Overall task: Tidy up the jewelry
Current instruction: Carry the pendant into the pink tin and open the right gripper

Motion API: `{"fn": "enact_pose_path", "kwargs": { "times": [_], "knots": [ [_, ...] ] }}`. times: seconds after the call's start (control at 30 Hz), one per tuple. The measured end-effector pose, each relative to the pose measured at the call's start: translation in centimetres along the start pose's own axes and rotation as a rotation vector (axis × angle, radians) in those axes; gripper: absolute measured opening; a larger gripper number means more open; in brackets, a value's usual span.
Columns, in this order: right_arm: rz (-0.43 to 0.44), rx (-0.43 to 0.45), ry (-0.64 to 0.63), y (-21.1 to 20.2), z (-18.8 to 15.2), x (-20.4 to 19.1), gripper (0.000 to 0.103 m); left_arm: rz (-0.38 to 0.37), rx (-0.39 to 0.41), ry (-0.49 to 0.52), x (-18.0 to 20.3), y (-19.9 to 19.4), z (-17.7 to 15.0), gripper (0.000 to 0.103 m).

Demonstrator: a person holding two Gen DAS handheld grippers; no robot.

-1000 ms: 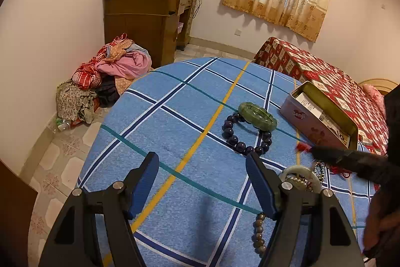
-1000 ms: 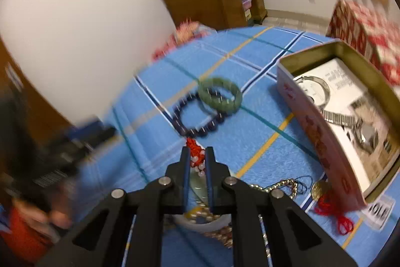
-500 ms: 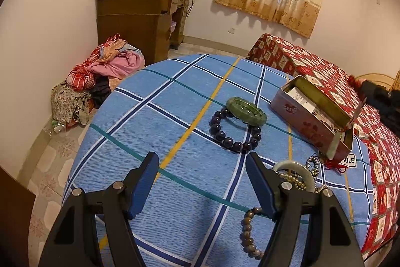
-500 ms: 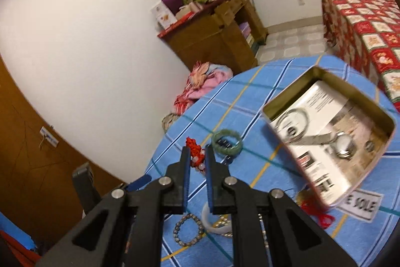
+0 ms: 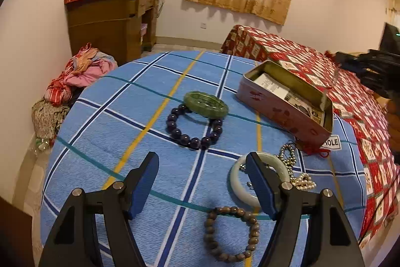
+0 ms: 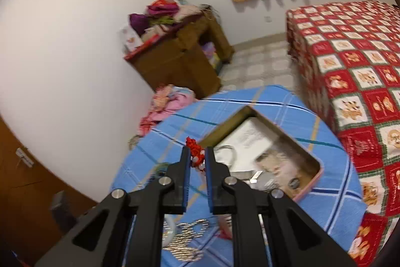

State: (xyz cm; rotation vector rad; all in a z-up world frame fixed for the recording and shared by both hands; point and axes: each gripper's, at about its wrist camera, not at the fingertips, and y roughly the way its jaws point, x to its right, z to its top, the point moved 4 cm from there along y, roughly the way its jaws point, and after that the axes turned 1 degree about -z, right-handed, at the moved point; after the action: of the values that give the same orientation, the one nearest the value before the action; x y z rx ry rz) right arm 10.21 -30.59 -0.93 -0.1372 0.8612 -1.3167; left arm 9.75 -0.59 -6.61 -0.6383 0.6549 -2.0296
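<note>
My right gripper (image 6: 197, 159) is shut on a red knotted cord ornament (image 6: 194, 150) with small beads and holds it in the air over the open tin box (image 6: 317, 163), which contains a watch and paper. My left gripper (image 5: 202, 167) hangs open and holds nothing above the blue plaid table (image 5: 120, 116). Under its right finger lies a white jade bangle (image 5: 236, 182), with a brown bead bracelet (image 5: 230, 232) nearer to me. Farther off, a green jade bangle (image 5: 206, 104) overlaps a dark purple bead bracelet (image 5: 193, 139). A silver chain (image 5: 290, 162) lies beside the tin box (image 5: 275, 114).
A bed with a red patchwork quilt (image 5: 300, 54) borders the table on the right. A wooden cabinet (image 5: 105, 24) piled with clothes stands at the far wall, and a heap of clothes (image 5: 80, 74) lies on the floor to its left.
My right gripper has risen off the table with the red ornament and swung over the tin. The left gripper has shifted, so the white bangle and brown bracelet now show more fully.
</note>
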Motion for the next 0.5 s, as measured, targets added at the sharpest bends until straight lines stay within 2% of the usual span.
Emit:
{"fn": "enact_pose_path", "kwargs": {
  "times": [0.17,0.5],
  "knots": [
    [-0.002,-0.047,0.081,2.2,-0.7,3.0,0.014,-0.004,-0.006,0.029,0.6,0.3,0.1,0.072],
    [0.040,-0.117,0.078,5.1,-1.8,3.0,0.014,-0.002,-0.022,0.042,1.0,1.1,0.2,0.072]
  ]
}}
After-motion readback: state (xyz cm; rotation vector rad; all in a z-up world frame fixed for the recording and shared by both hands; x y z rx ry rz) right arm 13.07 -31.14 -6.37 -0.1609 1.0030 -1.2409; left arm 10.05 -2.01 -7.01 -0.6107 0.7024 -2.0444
